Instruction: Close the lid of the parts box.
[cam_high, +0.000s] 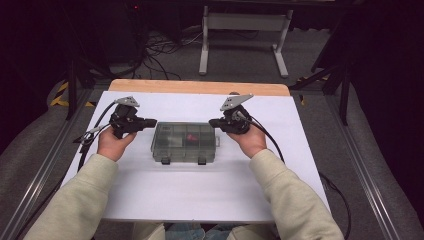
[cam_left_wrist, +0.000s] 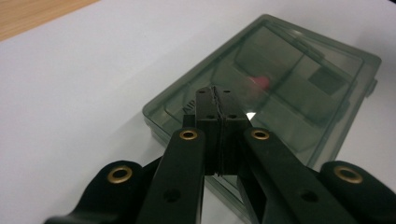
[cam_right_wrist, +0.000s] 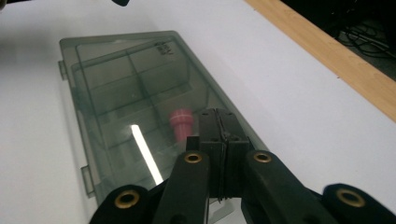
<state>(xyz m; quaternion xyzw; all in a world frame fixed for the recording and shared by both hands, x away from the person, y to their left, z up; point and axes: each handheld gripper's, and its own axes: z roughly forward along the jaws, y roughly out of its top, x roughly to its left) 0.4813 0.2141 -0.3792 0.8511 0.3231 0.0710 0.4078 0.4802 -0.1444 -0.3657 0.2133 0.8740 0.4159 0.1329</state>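
A closed, smoky transparent box (cam_high: 184, 142) is seen lying flat in the middle of the white table (cam_high: 150, 195), with the left gripper (cam_high: 149, 122) just beside its left end and the right gripper (cam_high: 215, 122) just beside its right end. From the high view the jaws are too small to be judged, but in the left gripper view the two black jaws of the left gripper (cam_left_wrist: 215, 100) are shown pressed together with nothing between them, their tips over the near corner of the box (cam_left_wrist: 299, 79). In the right gripper view the right gripper (cam_right_wrist: 218, 122) is shown in the same way, closed and empty, over the near edge of the box (cam_right_wrist: 121, 93). The inner dividers and a small pink piece (cam_right_wrist: 180, 124) in one compartment are made clear in this view, while in the left gripper view the pink piece (cam_left_wrist: 258, 82) is only a blurred spot, and a dark square thing (cam_left_wrist: 327, 80), perhaps a small part, is seen in a far compartment. Two latches (cam_high: 183, 161) on the side of the box nearest the person are visible from above. Behind the table, a wooden edge (cam_high: 200, 87), a white metal stand (cam_high: 245, 37) and loose cables (cam_high: 160, 50) on the grey floor are seen, well apart from the box. Nothing is found between the grippers and the box.
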